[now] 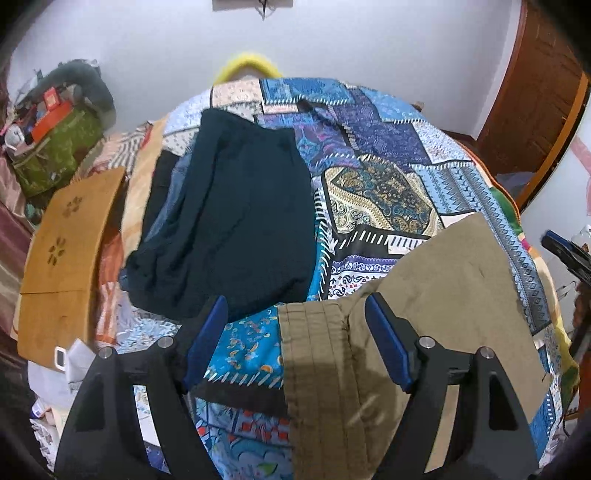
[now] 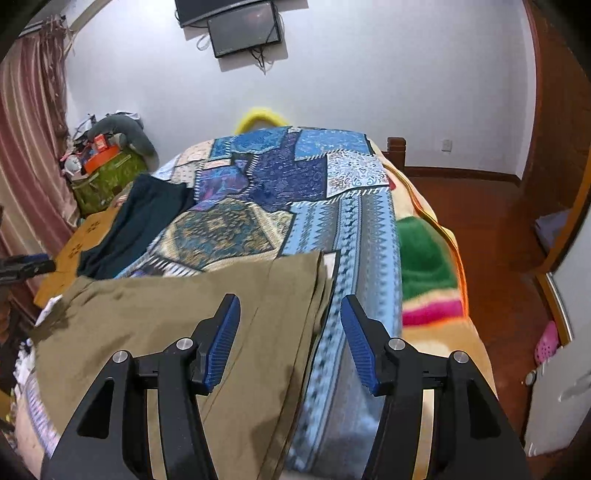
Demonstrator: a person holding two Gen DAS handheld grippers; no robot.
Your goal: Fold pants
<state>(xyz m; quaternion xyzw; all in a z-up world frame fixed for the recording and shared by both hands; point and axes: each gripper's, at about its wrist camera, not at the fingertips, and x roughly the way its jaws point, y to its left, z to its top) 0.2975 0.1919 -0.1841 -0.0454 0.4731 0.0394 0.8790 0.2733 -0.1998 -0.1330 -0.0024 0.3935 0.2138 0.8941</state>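
Khaki pants (image 1: 424,295) lie spread flat on the patchwork quilt (image 1: 388,147) near the bed's front edge. In the left wrist view their ribbed waistband (image 1: 314,354) lies under and between the fingers of my left gripper (image 1: 295,306), which is open and held above the cloth. In the right wrist view the same pants (image 2: 159,321) reach to their right-hand edge, which sits below my right gripper (image 2: 290,302). That gripper is open too, and its blue pads touch nothing. A dark teal folded garment (image 1: 229,221) lies further back on the left.
A wooden board (image 1: 66,251) lies at the bed's left side, with a green bag of clutter (image 1: 55,155) behind it. A bright fleece blanket (image 2: 424,266) hangs off the right side above the wooden floor (image 2: 491,236). A screen (image 2: 243,29) hangs on the wall.
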